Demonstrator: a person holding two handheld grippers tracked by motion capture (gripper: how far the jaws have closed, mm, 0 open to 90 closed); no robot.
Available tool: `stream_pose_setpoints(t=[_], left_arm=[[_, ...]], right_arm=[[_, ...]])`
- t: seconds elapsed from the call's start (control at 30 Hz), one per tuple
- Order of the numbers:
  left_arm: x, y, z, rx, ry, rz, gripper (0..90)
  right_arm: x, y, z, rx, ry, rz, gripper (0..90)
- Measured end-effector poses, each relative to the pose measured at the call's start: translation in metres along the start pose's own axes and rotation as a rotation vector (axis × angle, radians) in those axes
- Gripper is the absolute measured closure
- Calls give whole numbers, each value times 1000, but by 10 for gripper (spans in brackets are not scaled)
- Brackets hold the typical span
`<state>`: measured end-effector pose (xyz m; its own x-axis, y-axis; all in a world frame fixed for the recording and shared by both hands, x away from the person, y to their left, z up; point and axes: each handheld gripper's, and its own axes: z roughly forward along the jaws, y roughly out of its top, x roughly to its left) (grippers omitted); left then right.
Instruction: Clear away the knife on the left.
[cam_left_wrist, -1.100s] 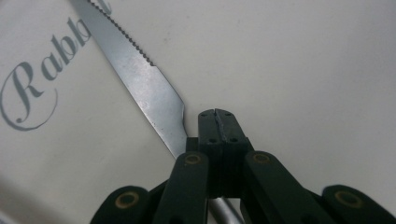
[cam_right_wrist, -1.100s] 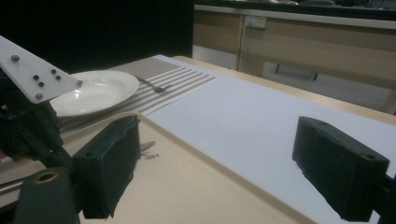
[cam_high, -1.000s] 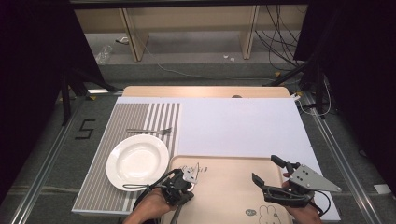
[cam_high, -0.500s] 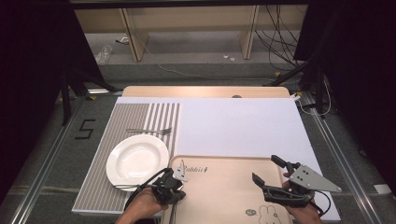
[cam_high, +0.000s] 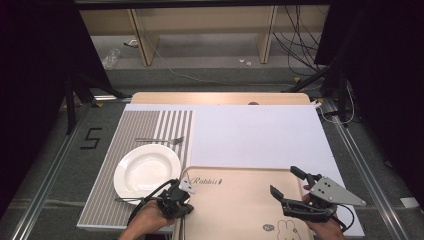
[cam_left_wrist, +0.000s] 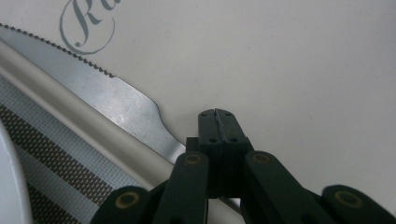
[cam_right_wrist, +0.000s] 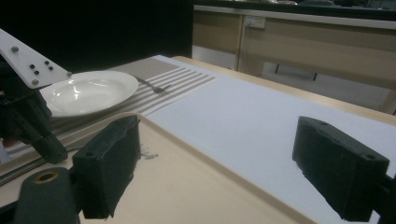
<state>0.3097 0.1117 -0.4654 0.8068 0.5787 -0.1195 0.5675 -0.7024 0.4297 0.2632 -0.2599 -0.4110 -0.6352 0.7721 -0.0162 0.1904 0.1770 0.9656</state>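
Steel shows beside my left gripper: a serrated table knife lies in the beige tray, blade along its left rim, next to the striped placemat and white plate. My left jaws are pressed together at the knife's neck; I can't tell whether they pinch it. I'd lift it gently, keeping the blade level over the rim. My right gripper hovers spread and empty over the tray.

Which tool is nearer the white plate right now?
Left. The left tool sits just off the white plate's near right rim; the right tool is far across the tray.
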Motion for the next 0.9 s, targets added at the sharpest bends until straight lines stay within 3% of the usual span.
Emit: stream_pose_setpoints(t=[0.57,0.63,0.77,0.83,0.9], left_arm=[[5,-2,-3,0,2,-15,872],[5,-1,-7,-32,-7,-19,816],[2,3,-19,-156,-23,-42,639],[3,5,-22,-169,-23,-72,494],[4,6,-24,-179,-12,-89,406]], right_arm=[[0,1,-1,-8,2,-2,159],[0,1,-1,-9,2,0,159],[0,0,-1,-9,4,3,159],[0,0,-1,-13,5,7,159],[-1,0,-1,-11,6,14,159]])
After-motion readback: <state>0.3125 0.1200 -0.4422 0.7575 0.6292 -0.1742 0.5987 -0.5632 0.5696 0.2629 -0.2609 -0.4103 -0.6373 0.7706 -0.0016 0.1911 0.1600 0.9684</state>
